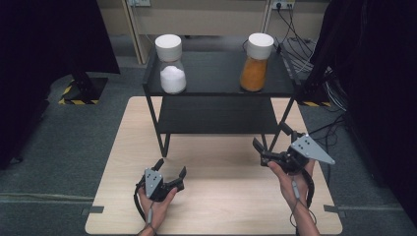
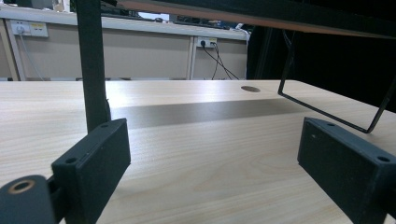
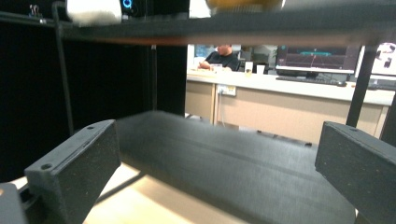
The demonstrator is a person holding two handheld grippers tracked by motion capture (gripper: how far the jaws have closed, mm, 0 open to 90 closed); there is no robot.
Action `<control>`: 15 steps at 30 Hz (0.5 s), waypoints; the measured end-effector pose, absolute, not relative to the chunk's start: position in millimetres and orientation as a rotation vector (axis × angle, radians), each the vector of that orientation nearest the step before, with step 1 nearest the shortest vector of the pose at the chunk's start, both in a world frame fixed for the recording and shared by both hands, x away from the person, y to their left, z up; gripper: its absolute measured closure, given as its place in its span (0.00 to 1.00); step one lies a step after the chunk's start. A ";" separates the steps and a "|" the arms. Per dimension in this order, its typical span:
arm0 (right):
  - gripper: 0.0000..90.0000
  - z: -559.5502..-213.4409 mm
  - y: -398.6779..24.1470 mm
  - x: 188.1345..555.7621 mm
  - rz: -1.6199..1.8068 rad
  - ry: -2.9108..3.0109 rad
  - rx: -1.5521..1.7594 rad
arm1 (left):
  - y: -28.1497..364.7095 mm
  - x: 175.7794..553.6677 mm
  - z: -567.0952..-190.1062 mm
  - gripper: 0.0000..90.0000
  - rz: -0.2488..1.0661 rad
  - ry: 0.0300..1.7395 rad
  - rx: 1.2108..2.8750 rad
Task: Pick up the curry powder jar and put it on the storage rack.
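In the high view, the left gripper [image 1: 171,173] sits low at the lower left of centre on the pale wooden surface [image 1: 221,162], held by the person's left hand [image 1: 156,201], its jaws spread wide with bare wood between them. The right gripper [image 1: 272,141] is at the lower right of centre, raised in the right hand [image 1: 290,174], jaws likewise spread and holding nothing, their tips close to the right front leg of the black two-tier shelf [image 1: 216,115] that stands on the far half of the surface. On the shelf's top tier stand two jars with white lids: the jar of white powder [image 1: 171,71] at the upper left of centre and the jar of orange powder [image 1: 255,63] at the upper right of centre, both upright and well apart from each other and from either gripper. In the left gripper view, the open jaws frame bare wood, with a shelf leg [image 2: 92,65] rising just beyond the left jaw. In the right gripper view, the lower tier [image 3: 224,163] runs across between and beyond the parted jaws, and the bottoms of both jars show blurred at the top edge above the upper tier.
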State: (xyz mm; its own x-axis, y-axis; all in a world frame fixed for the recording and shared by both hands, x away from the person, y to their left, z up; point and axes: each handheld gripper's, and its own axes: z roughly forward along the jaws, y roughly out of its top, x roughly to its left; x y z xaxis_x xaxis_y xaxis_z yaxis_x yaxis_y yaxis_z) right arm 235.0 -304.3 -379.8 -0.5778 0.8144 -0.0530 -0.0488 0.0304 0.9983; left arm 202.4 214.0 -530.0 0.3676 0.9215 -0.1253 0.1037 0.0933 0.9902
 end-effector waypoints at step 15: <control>0.01 -436.6 -309.9 223.2 1.583 1.699 0.869 | 213.7 202.0 -529.9 0.10 0.803 1.029 1.347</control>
